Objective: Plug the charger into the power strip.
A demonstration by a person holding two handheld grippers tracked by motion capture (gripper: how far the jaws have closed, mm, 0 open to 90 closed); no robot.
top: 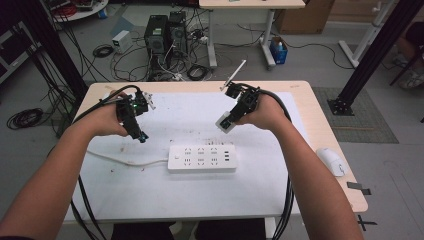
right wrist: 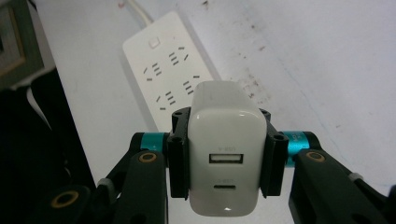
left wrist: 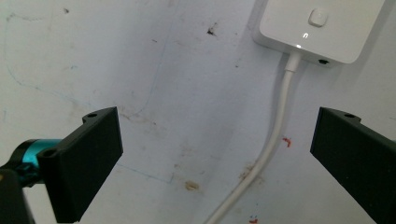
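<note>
A white power strip [top: 201, 158] lies in the middle of the white mat, its cord [top: 125, 161] running left. My right gripper [top: 231, 119] hovers above and behind the strip's right half, shut on a white USB charger block [top: 225, 122]. In the right gripper view the charger [right wrist: 225, 149] sits clamped between the black pads, its ports facing the camera, with the strip [right wrist: 170, 70] beyond it. My left gripper [top: 138, 131] hangs open over the mat, left of the strip. The left gripper view has its jaws wide apart over the cord [left wrist: 275, 135] and the strip's switch end [left wrist: 322, 28].
A white mouse [top: 332, 161] rests near the table's right edge. Computer towers [top: 165, 35] and tangled cables lie on the floor beyond the table's far edge. Black cables trail from both grippers along the forearms and over the front edge.
</note>
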